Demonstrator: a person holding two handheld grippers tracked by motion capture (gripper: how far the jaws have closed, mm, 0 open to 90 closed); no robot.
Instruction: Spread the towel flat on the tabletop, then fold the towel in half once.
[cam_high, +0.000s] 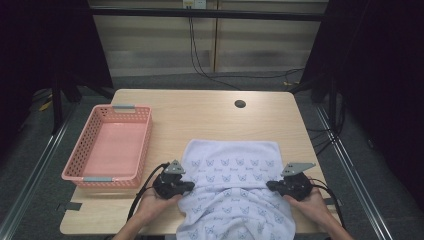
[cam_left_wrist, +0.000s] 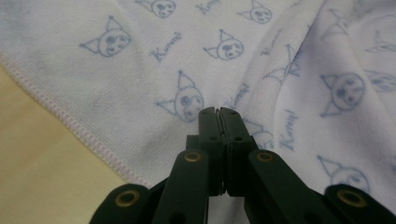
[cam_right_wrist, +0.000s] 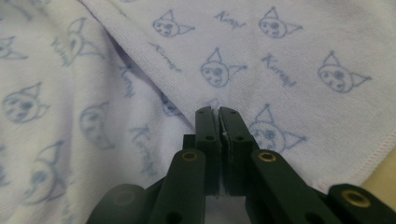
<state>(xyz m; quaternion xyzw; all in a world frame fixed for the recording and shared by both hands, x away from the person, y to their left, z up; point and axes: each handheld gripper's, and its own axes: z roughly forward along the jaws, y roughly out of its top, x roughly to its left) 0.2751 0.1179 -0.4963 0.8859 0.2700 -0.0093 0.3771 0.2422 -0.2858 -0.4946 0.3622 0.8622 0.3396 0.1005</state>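
Now both grippers, left (cam_high: 187, 186) at 9 o'clock, right (cam_high: 270, 185) at 3, pinch the towel (cam_high: 235, 167); lift evenly, keeping edges level, to fold cleanly.

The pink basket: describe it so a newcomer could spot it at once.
On the wooden table, look to the far left edge, left of the white printed towel. The pink basket is a rectangular perforated plastic tray with grey handles, the table's one coloured item.
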